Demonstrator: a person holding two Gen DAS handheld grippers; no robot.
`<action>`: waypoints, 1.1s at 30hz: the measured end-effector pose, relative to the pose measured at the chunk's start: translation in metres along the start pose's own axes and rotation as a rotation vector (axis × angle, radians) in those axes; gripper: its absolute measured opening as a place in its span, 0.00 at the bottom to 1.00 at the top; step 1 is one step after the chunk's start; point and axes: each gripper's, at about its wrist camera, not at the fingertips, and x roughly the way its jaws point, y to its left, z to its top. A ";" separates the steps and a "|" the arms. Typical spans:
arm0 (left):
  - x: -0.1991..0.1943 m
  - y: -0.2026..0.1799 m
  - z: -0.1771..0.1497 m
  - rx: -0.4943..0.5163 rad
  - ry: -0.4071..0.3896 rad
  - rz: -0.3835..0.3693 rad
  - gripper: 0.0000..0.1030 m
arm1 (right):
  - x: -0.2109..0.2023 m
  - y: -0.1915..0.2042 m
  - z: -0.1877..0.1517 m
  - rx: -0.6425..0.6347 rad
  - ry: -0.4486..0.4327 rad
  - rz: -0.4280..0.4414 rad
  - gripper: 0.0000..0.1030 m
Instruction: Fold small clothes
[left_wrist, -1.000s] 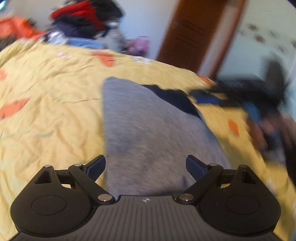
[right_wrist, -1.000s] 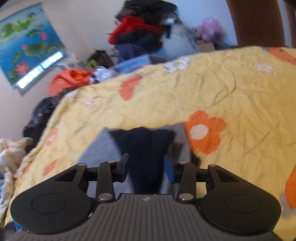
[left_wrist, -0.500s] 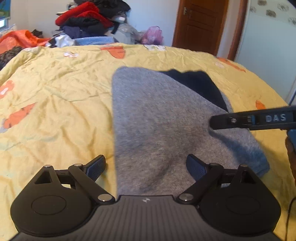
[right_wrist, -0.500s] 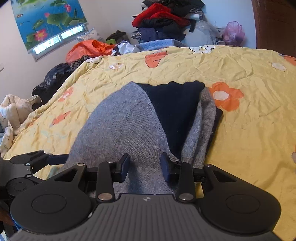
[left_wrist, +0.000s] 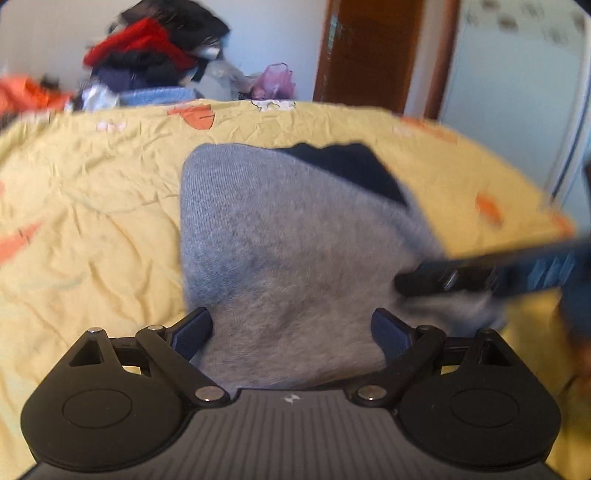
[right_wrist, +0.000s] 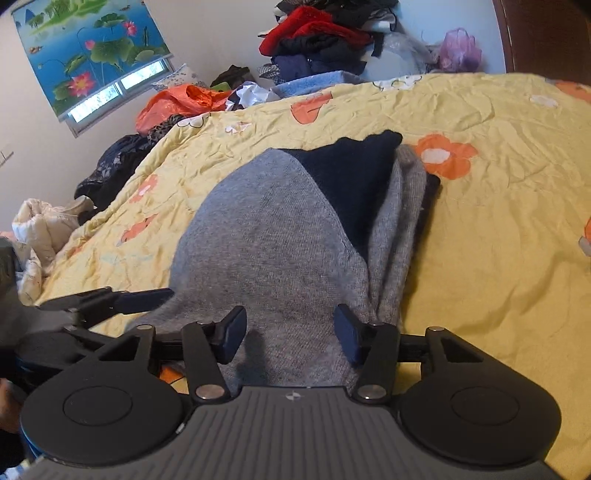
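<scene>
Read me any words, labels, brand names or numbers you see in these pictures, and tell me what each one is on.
Light lettering on the side of the right gripper, seen from the left wrist: too blurred to read.
Small white logo mark on the left gripper body: a symbol, not text.
Lotus poster on the wall: no legible text.

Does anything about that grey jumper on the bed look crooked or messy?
Somewhat. The grey jumper lies folded unevenly on the yellow bedspread: its right edge bunches into loose ridges, and a navy part shows slantwise at the far end. Nothing looks torn or spilled.
</scene>
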 end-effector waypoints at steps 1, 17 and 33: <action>0.000 0.001 -0.001 0.008 0.001 -0.001 0.92 | -0.001 -0.002 0.001 0.014 0.007 0.006 0.51; -0.011 -0.010 0.014 -0.015 -0.051 -0.031 0.92 | -0.001 -0.001 0.087 0.059 -0.129 0.032 0.81; -0.009 -0.014 0.001 0.031 -0.019 -0.013 0.96 | 0.031 0.003 0.085 0.005 -0.052 -0.033 0.79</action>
